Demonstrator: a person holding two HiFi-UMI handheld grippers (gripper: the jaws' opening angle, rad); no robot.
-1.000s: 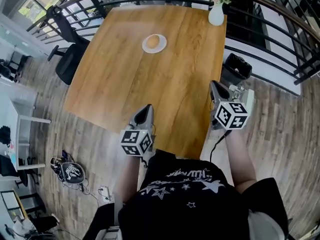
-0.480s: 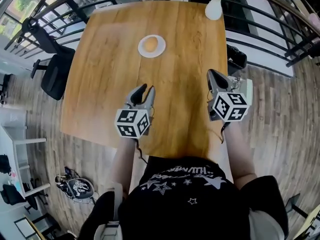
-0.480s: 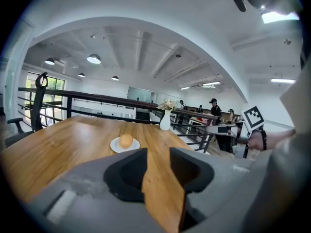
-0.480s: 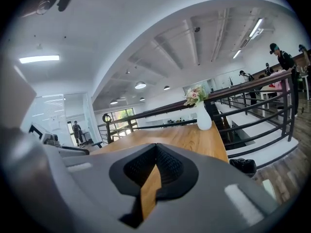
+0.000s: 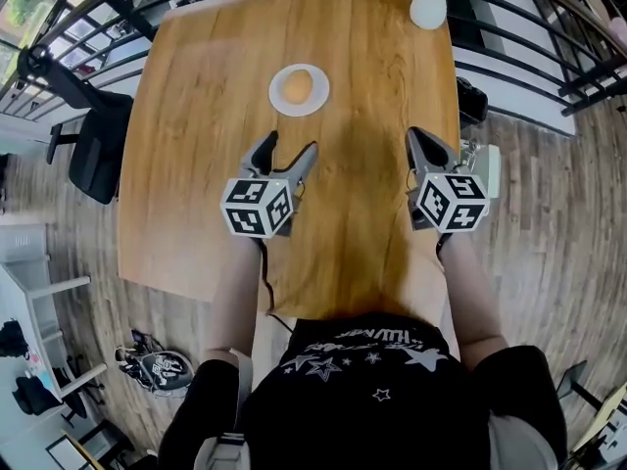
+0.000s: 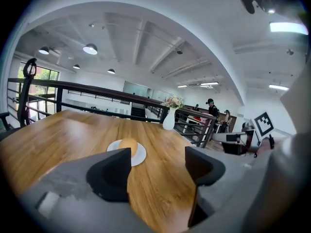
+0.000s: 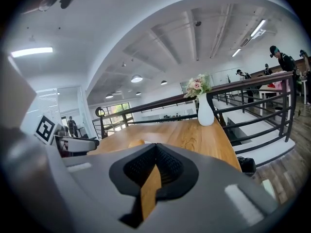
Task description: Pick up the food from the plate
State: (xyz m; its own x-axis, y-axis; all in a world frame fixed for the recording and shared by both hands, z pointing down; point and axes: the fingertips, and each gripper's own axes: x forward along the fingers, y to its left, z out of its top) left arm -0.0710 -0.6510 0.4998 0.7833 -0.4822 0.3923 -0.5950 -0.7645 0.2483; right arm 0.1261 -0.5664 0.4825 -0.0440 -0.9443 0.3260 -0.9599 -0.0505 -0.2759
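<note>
Clearly this was the approach: the left gripper (image 5: 289,147), jaws just opened and empty, pointed at the one round food (image 5: 298,86) on the one plate (image 5: 277,95), on the far half of the table (image 5: 382,76). Next, it needed to straddle the food and close. The right gripper (image 5: 419,141) was closed, empty. One vase (image 5: 429,8) stood far right.

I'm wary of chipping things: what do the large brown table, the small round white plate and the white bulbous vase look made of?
Brown table: wood or wood veneer, satin finish; long grain streaks show. Round white plate: probably glazed ceramic, smooth and plain; plastic is possible. White vase: likely ceramic, opaque and smooth; hard to be sure.
</note>
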